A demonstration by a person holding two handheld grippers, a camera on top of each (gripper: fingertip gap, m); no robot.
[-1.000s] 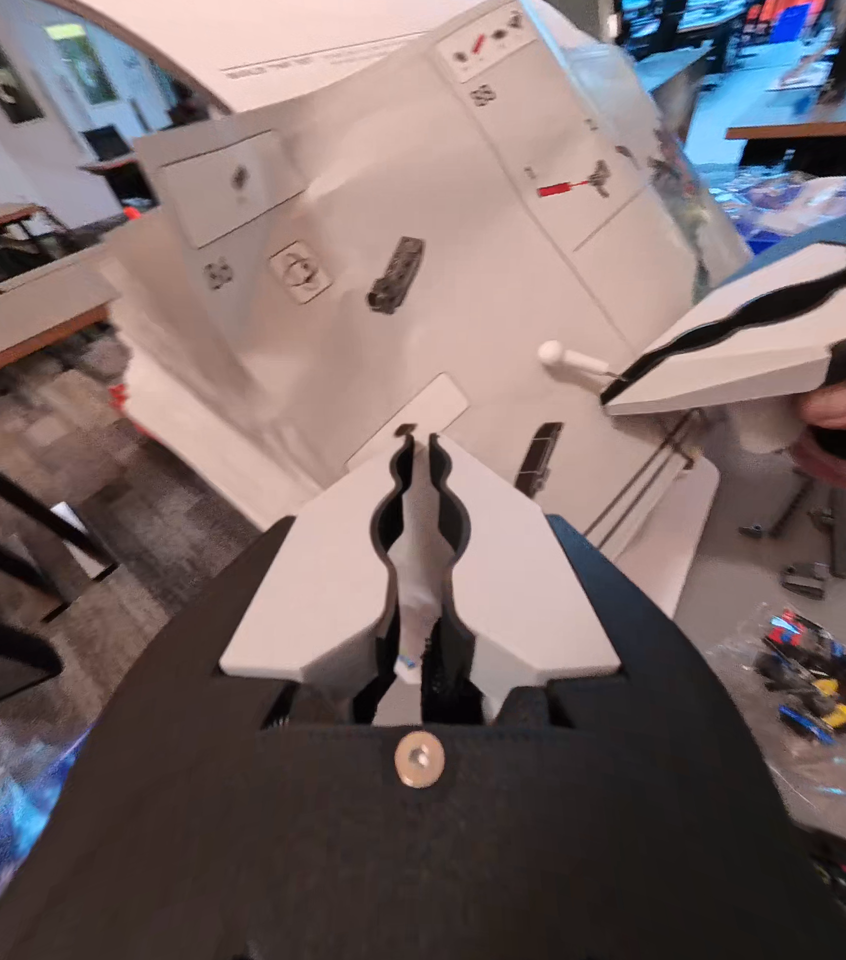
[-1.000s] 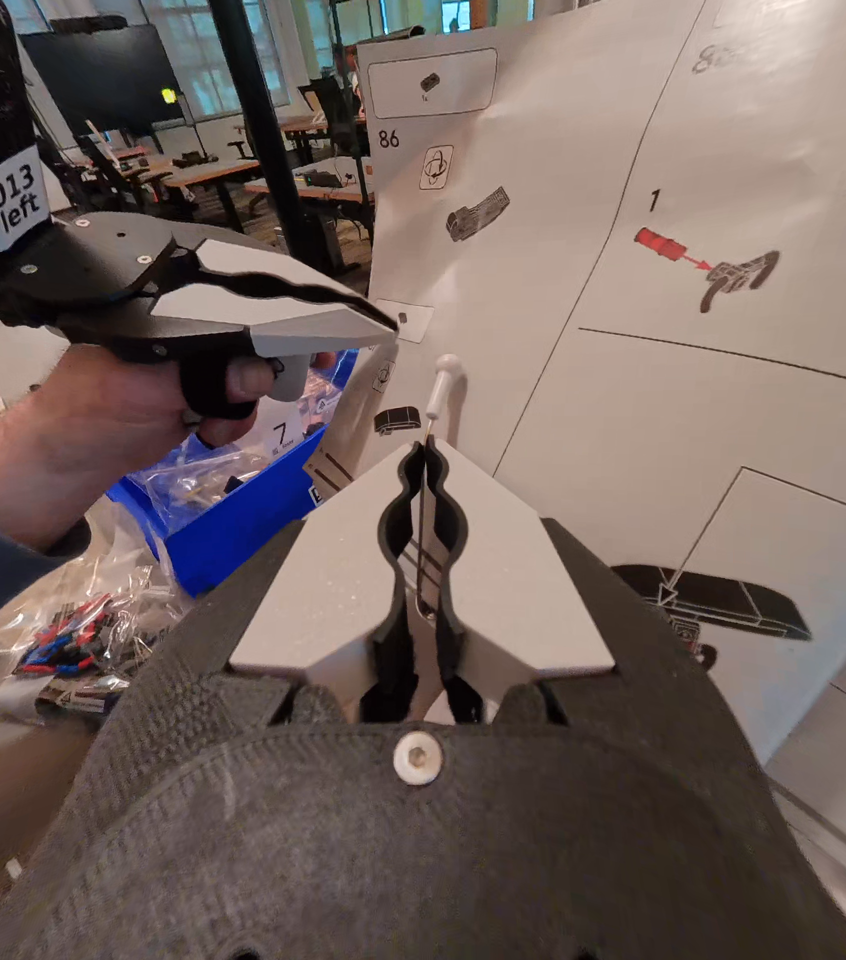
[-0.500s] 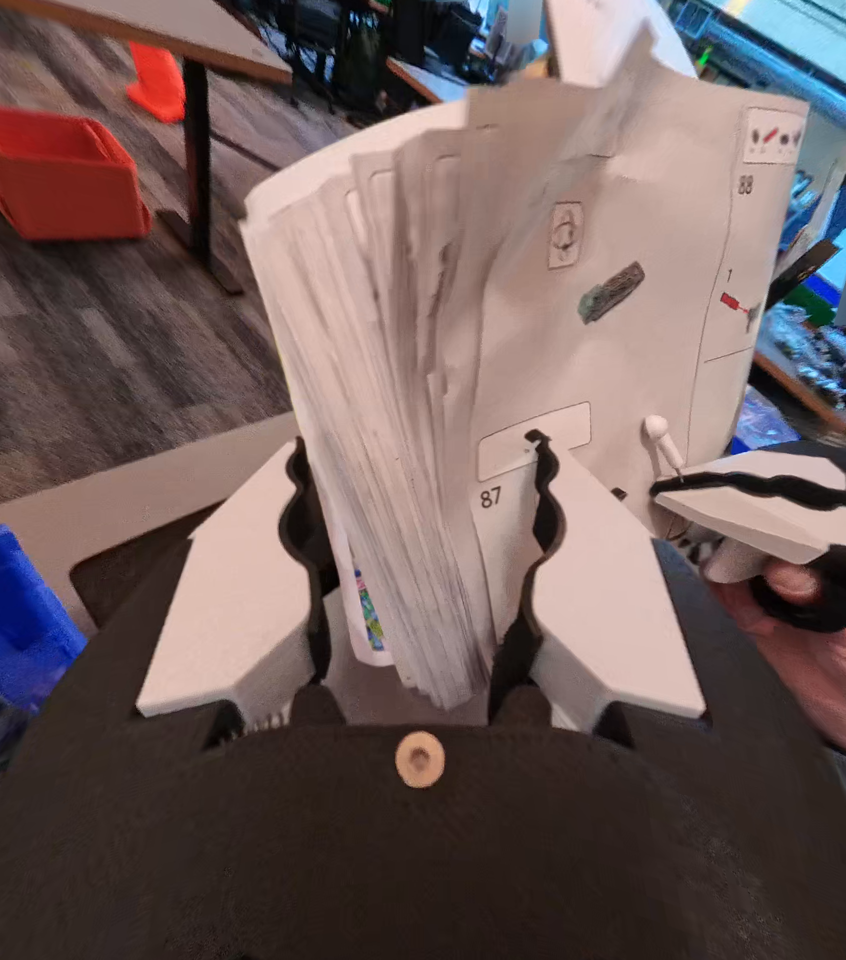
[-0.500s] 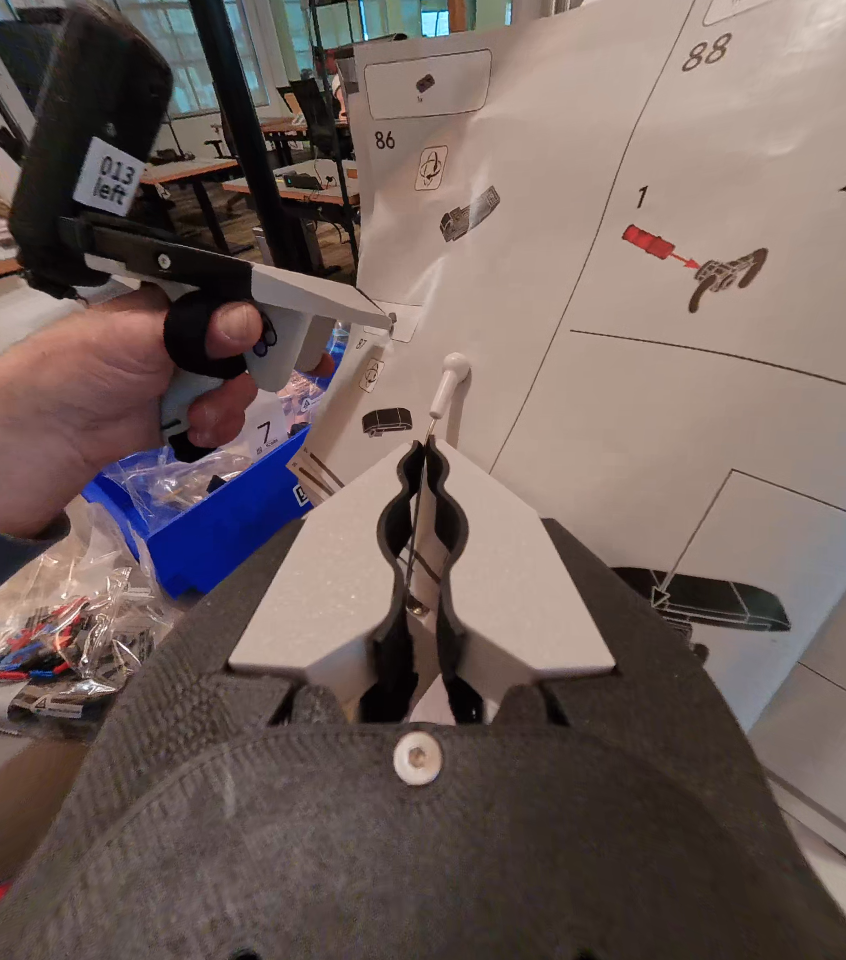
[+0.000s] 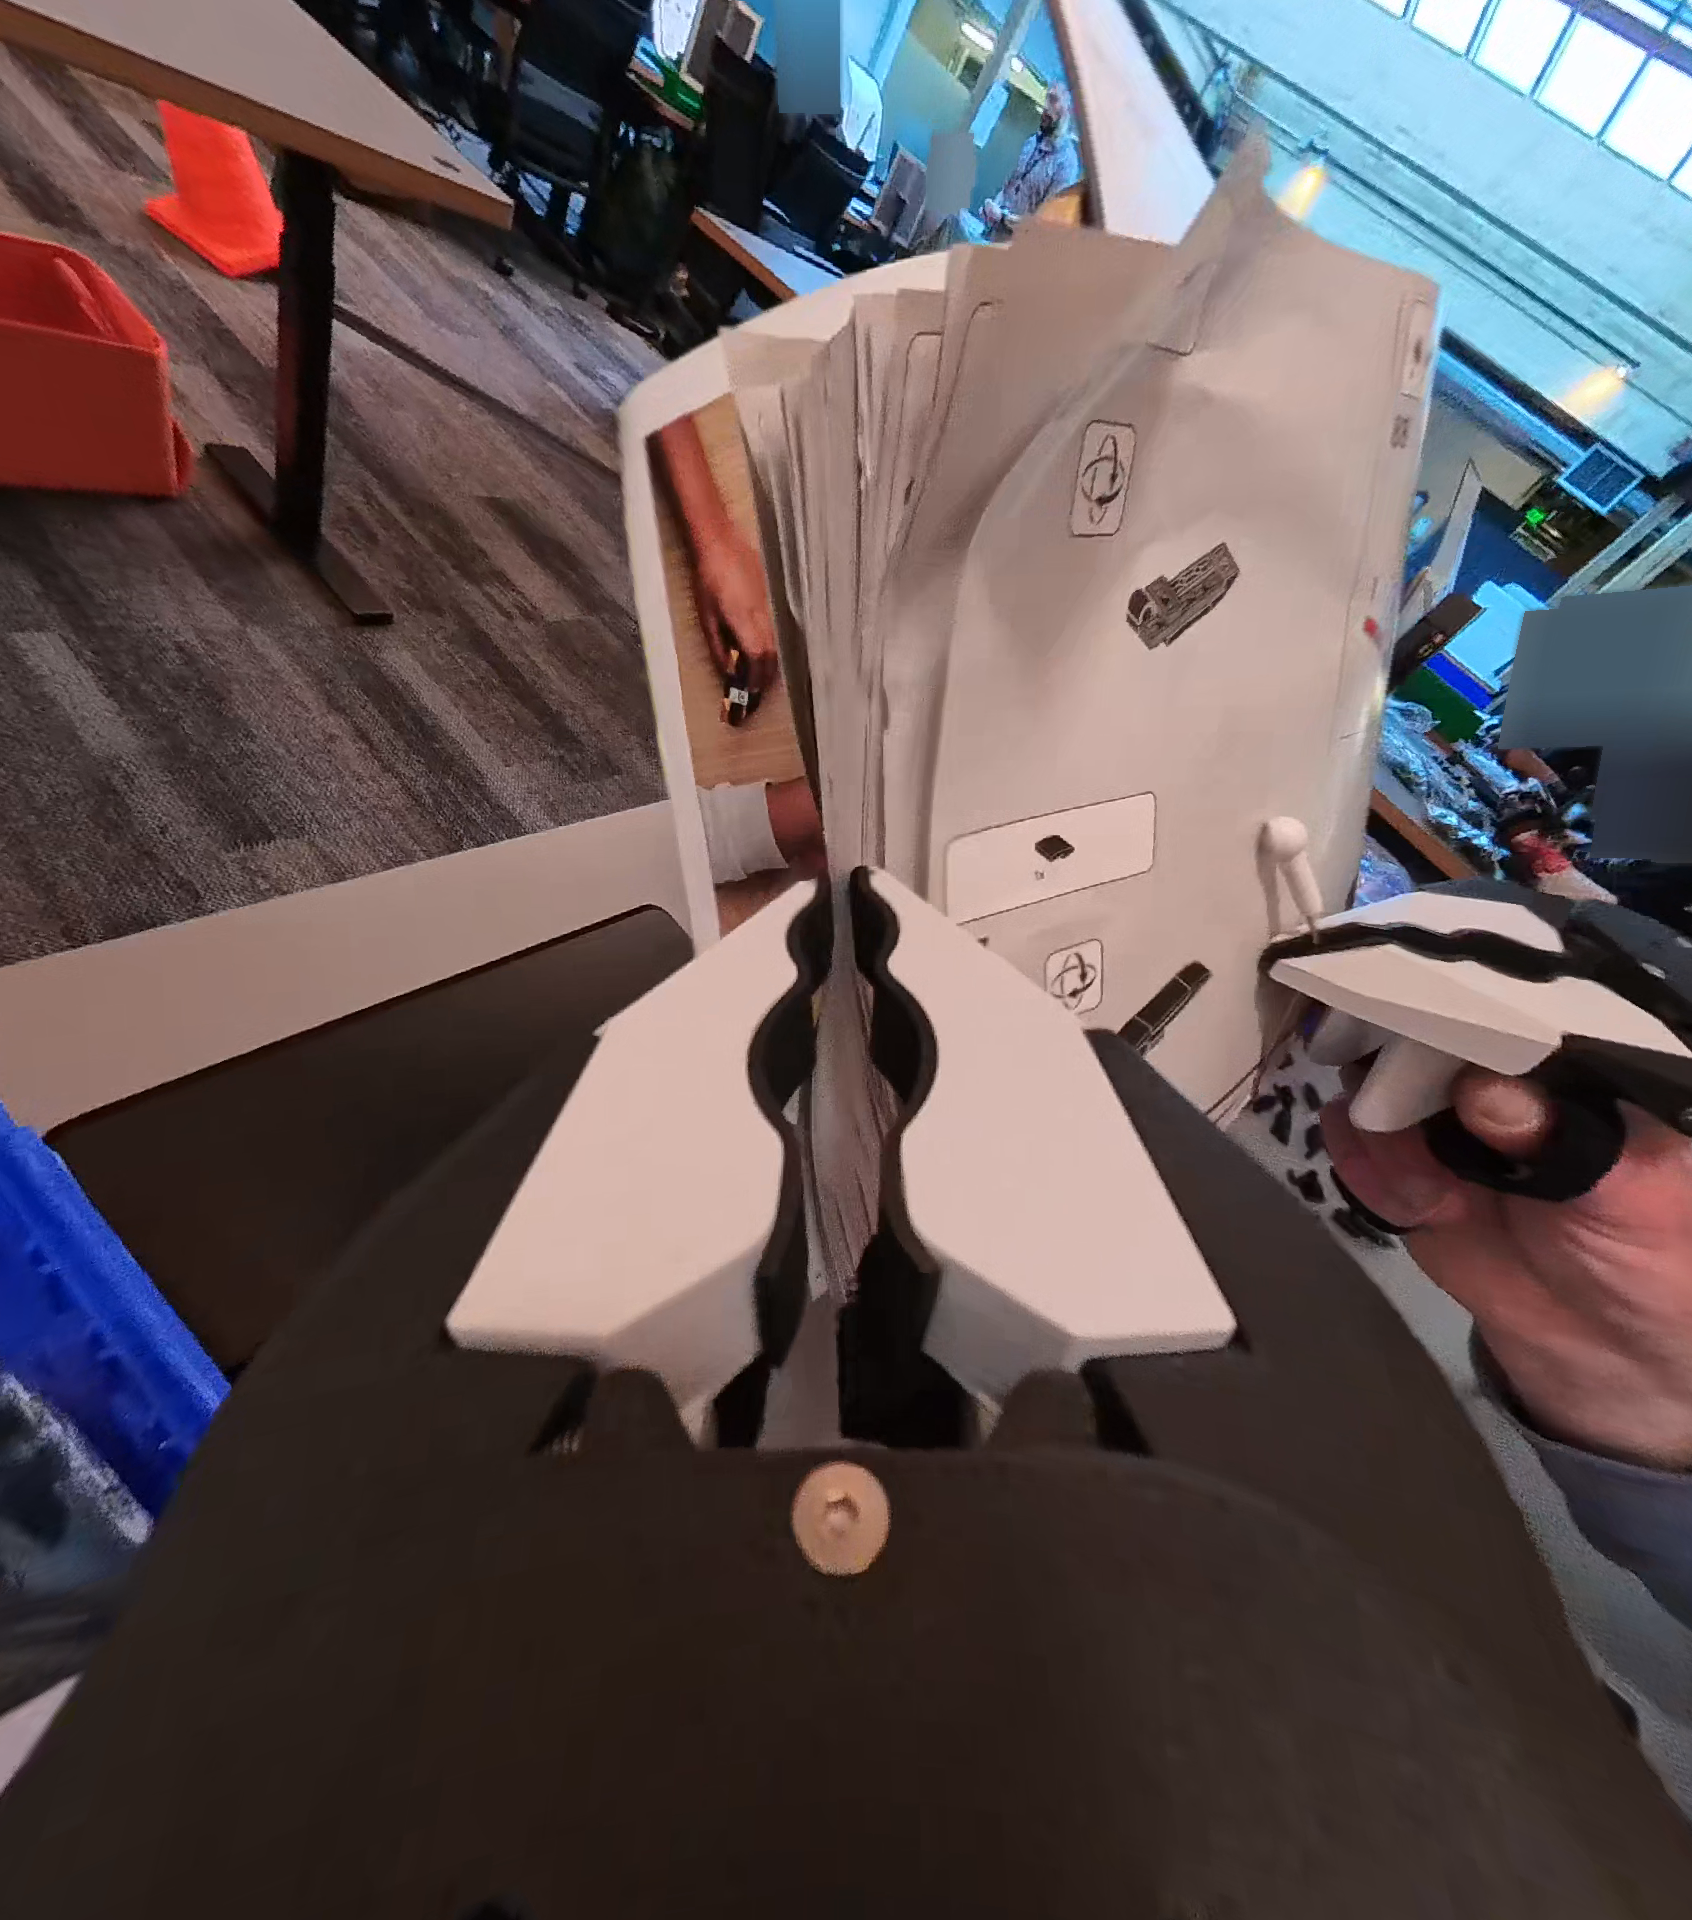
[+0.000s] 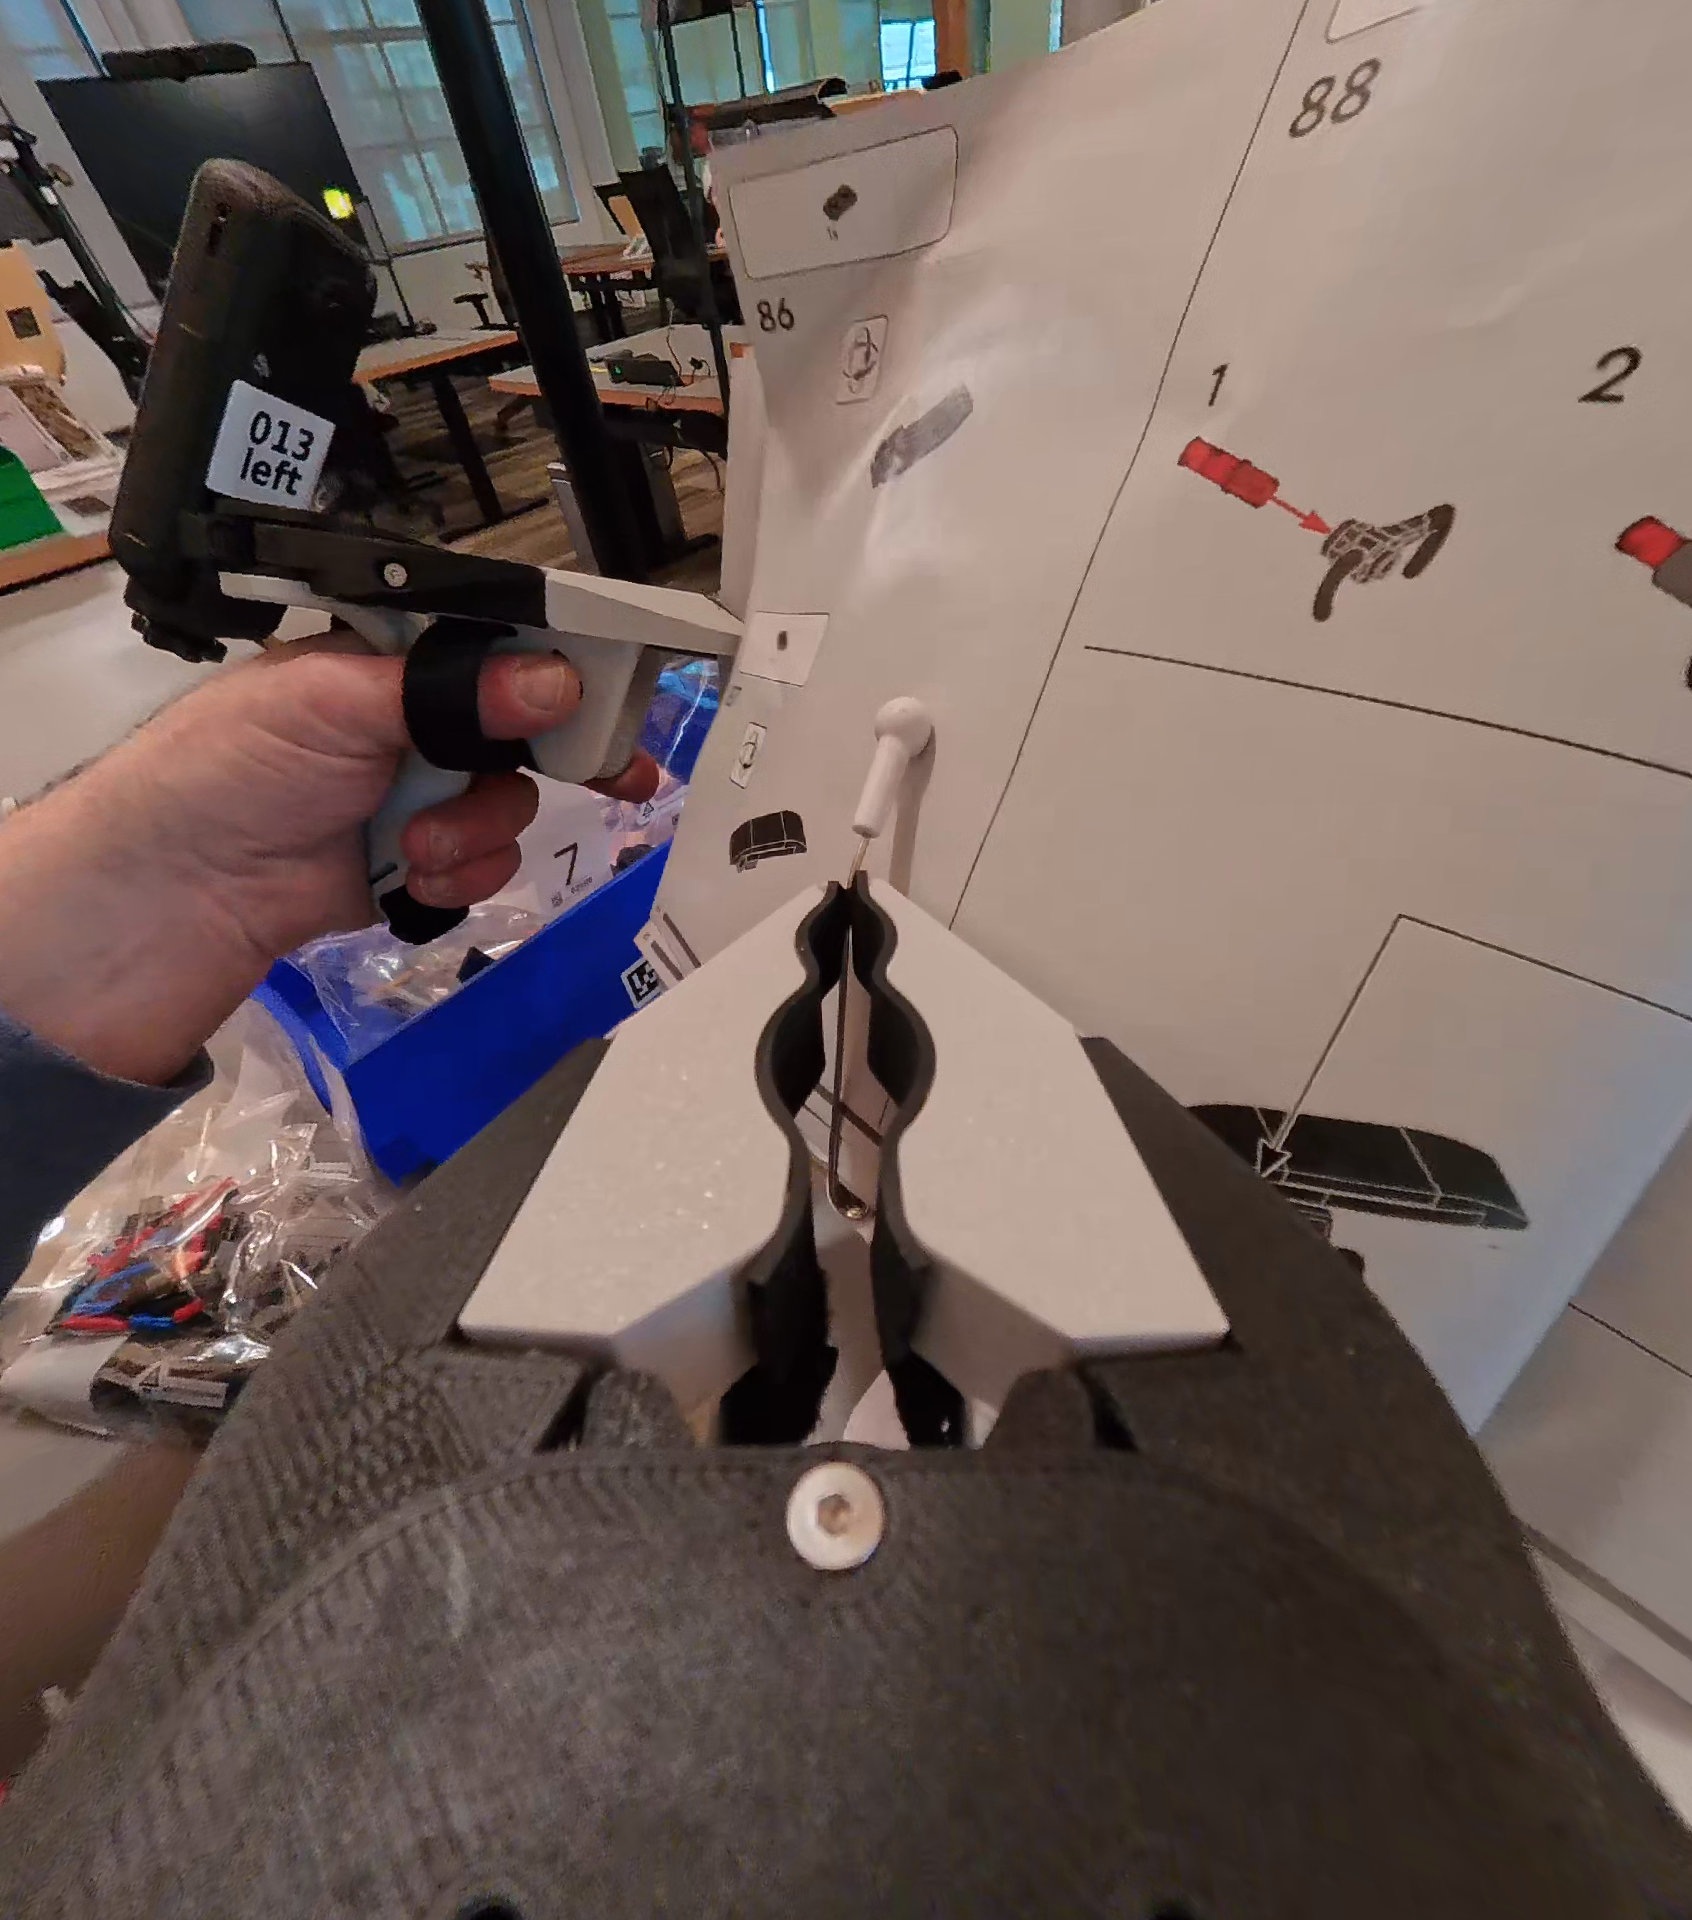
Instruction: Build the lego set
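Now left hand-held gripper (image 5: 842, 902) pinched shut on booklet pages (image 5: 1081, 582), wide open before, right hand-held gripper (image 6: 850, 891) still squeezing thin white-tipped tool (image 6: 889, 758).

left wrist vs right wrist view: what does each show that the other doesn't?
Left wrist view only: an orange bin and orange cone on the carpet, and the booklet's fanned page edges pinched in the left gripper.

Right wrist view only: loose bags of lego parts.

Both: the instruction booklet, the white-tipped tool in the right gripper, and the blue bin.
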